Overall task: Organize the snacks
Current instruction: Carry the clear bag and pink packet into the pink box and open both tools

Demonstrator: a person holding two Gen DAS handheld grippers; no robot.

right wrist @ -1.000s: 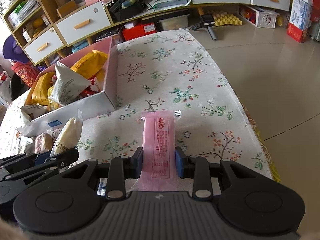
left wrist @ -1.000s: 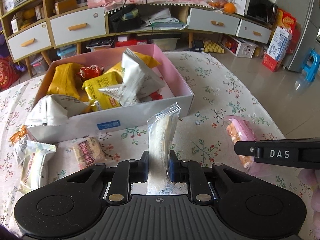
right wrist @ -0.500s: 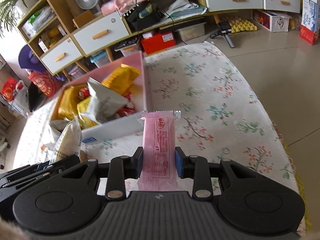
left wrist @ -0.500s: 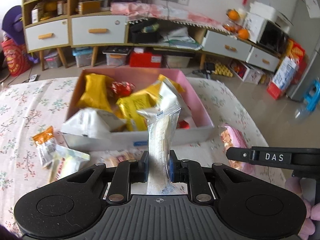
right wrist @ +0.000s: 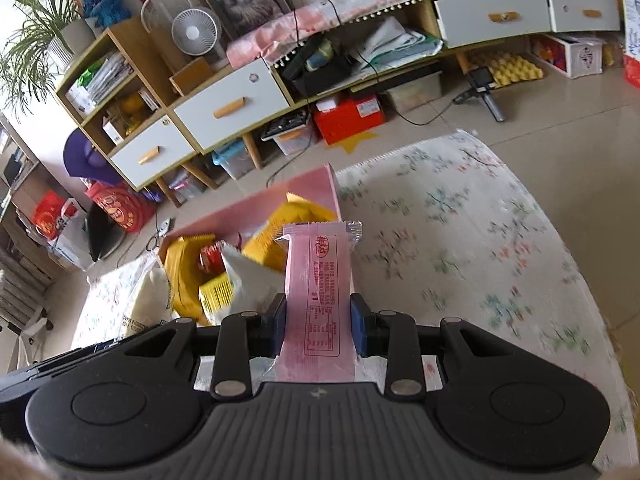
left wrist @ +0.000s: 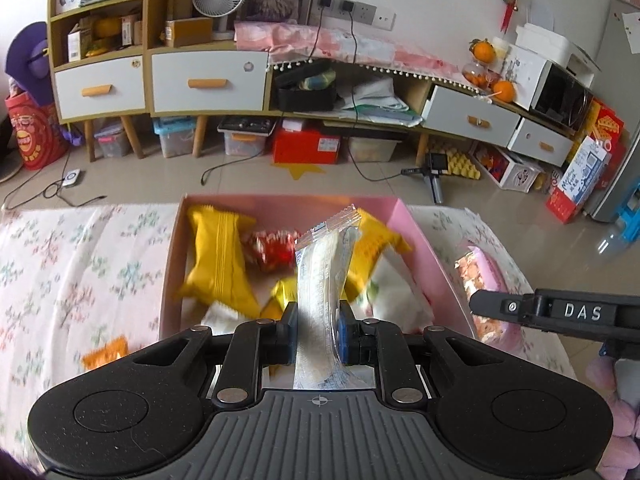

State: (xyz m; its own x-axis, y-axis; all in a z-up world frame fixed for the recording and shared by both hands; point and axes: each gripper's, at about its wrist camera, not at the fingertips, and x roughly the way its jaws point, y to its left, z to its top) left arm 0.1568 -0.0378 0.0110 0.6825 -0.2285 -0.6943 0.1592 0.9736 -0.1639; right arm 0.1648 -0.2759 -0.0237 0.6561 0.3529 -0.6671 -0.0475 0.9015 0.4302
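My left gripper [left wrist: 317,330] is shut on a clear snack packet [left wrist: 322,280] with a pale bar inside, held upright over the near part of the pink box [left wrist: 430,264]. The box holds several yellow, red and white snack bags. My right gripper [right wrist: 319,322] is shut on a pink snack packet [right wrist: 320,280] with red print, raised beside the box's right wall [right wrist: 332,188]. In the left wrist view that right gripper [left wrist: 560,314] shows at the right edge with the pink packet [left wrist: 480,276] in it. The clear packet [right wrist: 148,300] shows at the left of the right wrist view.
An orange packet [left wrist: 106,354] lies on the floral tablecloth [left wrist: 72,272] left of the box. Floral cloth [right wrist: 460,232] stretches right of the box to the table edge. Beyond the table stand drawer cabinets [left wrist: 208,82], storage bins and a tiled floor.
Both grippers have risen and moved forward toward the box with their packets still held. The left one now hangs over the box's interior; the loose packets in front of the box have dropped from view.
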